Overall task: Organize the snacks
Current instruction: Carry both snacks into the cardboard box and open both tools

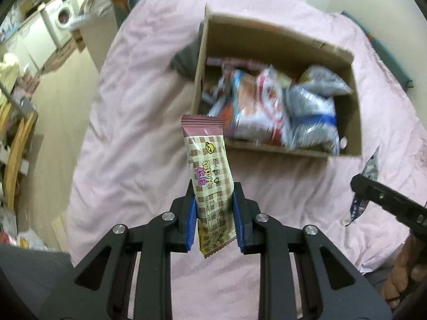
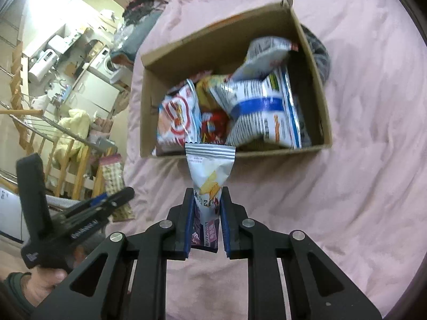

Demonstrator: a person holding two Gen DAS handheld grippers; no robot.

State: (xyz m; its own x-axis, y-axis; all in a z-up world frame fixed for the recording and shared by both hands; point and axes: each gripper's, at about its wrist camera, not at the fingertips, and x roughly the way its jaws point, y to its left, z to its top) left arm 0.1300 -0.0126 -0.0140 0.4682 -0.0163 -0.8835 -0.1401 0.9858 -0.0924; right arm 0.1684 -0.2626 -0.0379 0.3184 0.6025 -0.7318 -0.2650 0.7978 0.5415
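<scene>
The left tool (image 1: 214,202) is clamped on a checked snack bar (image 1: 209,170), its blue pads pressed on both sides of the wrapper's lower half. The bar stands nearly upright between the fingers, its crimped pink end pointing away from the tool. Off to that tool's right, the other tool's black body juts in with a dark wrapper edge beside it.

The right tool (image 2: 206,213) is clamped on a small silver packet (image 2: 209,170), whose striped sealed end fans out ahead of the fingertips. To its left the other tool appears, held in a hand (image 2: 40,280).

Under both tools lies a pink bedsheet (image 1: 128,133). Farther ahead on it sits an open cardboard box (image 2: 317,101), holding several snack bags (image 2: 264,112), some blurred. A dark object lies against the box's outer side.
</scene>
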